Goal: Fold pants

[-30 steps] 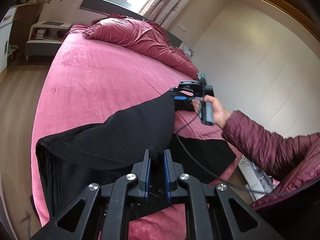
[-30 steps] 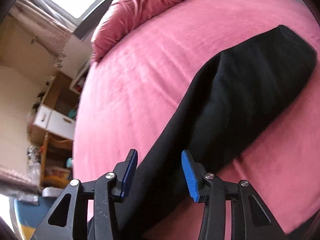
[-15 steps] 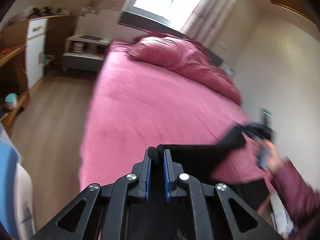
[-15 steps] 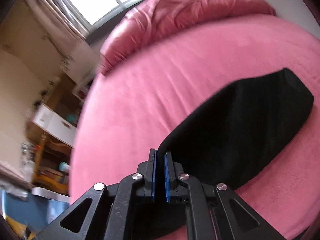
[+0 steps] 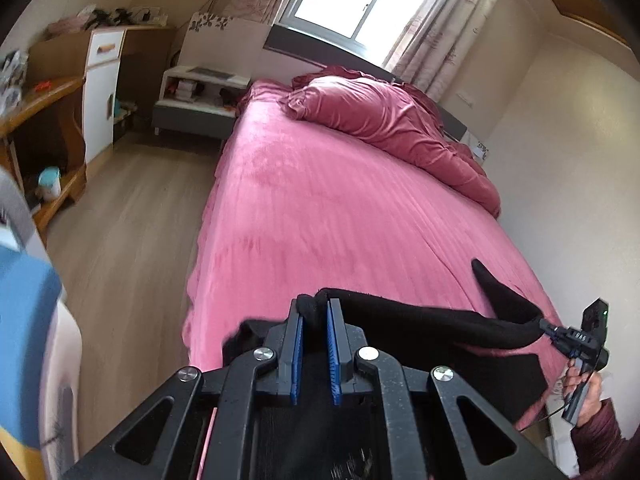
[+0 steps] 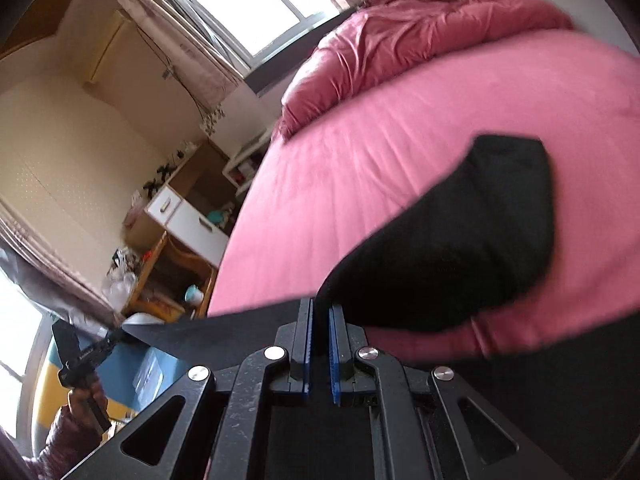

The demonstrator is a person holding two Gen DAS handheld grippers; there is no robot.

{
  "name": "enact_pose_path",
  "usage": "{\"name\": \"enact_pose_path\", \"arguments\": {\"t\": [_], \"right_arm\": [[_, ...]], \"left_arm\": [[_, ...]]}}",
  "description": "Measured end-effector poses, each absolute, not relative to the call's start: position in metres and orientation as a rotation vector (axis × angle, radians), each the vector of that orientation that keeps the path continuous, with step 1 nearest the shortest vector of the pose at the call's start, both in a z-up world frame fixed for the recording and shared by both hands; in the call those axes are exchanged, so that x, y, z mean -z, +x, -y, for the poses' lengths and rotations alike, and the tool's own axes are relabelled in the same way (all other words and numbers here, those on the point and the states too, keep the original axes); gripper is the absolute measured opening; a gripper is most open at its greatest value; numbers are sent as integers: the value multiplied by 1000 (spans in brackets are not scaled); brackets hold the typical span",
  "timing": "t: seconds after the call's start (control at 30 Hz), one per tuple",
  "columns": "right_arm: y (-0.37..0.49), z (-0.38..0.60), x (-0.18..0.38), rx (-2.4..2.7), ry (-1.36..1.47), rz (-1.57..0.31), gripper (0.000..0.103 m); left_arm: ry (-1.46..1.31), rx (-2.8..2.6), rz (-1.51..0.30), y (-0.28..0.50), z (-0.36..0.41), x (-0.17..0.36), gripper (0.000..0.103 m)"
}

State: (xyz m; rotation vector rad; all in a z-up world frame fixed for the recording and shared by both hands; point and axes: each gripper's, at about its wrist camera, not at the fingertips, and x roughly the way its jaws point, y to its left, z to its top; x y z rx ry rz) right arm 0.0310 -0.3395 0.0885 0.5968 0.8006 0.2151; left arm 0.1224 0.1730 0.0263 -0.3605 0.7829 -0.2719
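- Left gripper [image 5: 314, 312] clamps the edge of the black fabric pants [image 5: 432, 320], right gripper [image 6: 319, 312] likewise, stretching it taut.
- Pants hang above the pink velvety bed [image 5: 320, 208], probably for a flat fold.

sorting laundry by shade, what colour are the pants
Plain black pants; clearest in the right wrist view.

Left gripper [image 5: 314, 312] clamped on black cloth, near and low; right gripper [image 6: 320, 312] likewise pinched shut on cloth, held apart.
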Motion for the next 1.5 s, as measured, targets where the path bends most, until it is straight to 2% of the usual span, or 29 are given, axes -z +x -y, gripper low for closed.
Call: {"name": "enact_pose_path", "arguments": {"t": [0.37, 0.43, 0.77, 0.87, 1.03, 1.17, 1.33, 1.5], "right_arm": [[-42, 324, -34, -179, 568, -939, 7], [-48, 323, -27, -174, 561, -960, 7], [-67, 324, -28, -141, 507, -983, 6], [-73, 328, -26, -136, 493, -1009, 6], [-79, 334, 2, -102, 503, -1081, 6], [-75, 327, 18, -82, 457, -1119, 6], [-73, 327, 20, -86, 442, -1126, 6], [-81, 325, 7, -126, 441, -1092, 6]], "left_arm": [[-471, 199, -937, 45, -176, 49, 11], [-486, 177, -951, 40, -178, 58, 7], [-527, 154, -961, 28, -183, 67, 7], [-557, 131, -1008, 25, -189, 75, 10], [-677, 71, -1047, 13, -210, 88, 22], [-728, 20, -992, 3, -221, 77, 23], [-568, 103, -934, 11, -185, 47, 24], [-381, 167, -1044, 31, -134, 63, 24]]}}
